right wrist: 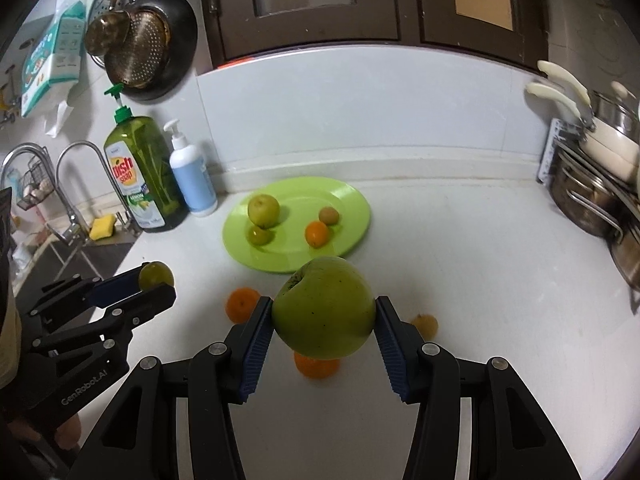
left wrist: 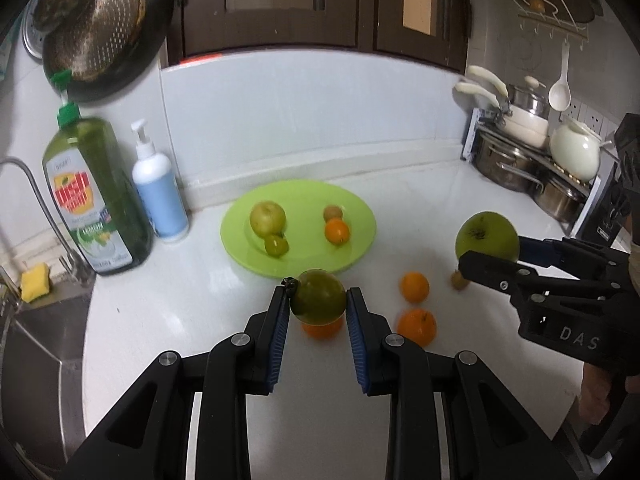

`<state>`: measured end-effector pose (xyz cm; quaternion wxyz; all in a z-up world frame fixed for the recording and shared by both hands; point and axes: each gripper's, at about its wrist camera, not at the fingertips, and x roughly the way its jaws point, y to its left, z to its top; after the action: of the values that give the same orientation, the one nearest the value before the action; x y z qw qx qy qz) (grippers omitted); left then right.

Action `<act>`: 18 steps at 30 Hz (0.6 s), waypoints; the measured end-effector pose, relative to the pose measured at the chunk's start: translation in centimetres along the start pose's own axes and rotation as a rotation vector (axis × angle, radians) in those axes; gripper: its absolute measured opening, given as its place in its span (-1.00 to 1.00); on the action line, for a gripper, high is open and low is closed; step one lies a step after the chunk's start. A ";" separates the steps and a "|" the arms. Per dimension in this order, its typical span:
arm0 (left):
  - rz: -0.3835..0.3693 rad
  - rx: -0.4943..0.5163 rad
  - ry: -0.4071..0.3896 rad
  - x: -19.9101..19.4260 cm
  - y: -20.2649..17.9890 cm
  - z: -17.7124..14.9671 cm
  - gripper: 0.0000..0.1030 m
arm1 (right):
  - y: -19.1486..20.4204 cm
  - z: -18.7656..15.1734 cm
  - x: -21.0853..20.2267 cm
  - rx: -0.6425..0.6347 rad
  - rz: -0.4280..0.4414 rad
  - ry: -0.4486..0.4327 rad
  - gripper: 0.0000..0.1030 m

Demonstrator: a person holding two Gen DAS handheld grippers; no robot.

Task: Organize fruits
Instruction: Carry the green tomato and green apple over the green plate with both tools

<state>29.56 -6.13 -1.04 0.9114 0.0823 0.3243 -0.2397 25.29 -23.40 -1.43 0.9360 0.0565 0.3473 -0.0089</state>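
My left gripper (left wrist: 318, 300) is shut on a small dark green fruit (left wrist: 318, 298), held above the white counter in front of the green plate (left wrist: 360, 240). My right gripper (right wrist: 324, 312) is shut on a large green apple (right wrist: 324, 308), also held above the counter; it shows in the left wrist view (left wrist: 486, 236) at the right. The plate (right wrist: 348, 208) holds a yellow-green apple (right wrist: 263, 210), a small green fruit (right wrist: 259, 235), a brown kiwi (right wrist: 329, 215) and an orange (right wrist: 317, 234). Loose oranges (left wrist: 415, 287) (left wrist: 416, 326) and a small brown fruit (left wrist: 457, 280) lie on the counter.
A green dish soap bottle (left wrist: 96, 196) and a white-blue pump bottle (left wrist: 158, 192) stand left of the plate. A sink with tap (right wrist: 80, 216) and yellow sponge (right wrist: 102, 228) is at the far left. Pots and pans (left wrist: 532, 152) are stacked at the right.
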 end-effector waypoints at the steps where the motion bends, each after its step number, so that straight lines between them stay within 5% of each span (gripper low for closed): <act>1: 0.005 0.004 -0.008 0.0 0.1 0.4 -0.44 | 0.0 0.3 0.1 -0.002 0.006 -0.001 0.00; 18: 0.016 0.053 -0.048 3.4 2.3 6.7 -0.44 | -0.1 7.1 4.8 -0.052 0.070 -0.014 0.00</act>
<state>36.68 -7.49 1.95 0.9182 0.1034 0.2951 -0.2430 33.52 -24.23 0.77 0.9393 0.0442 0.3386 0.0325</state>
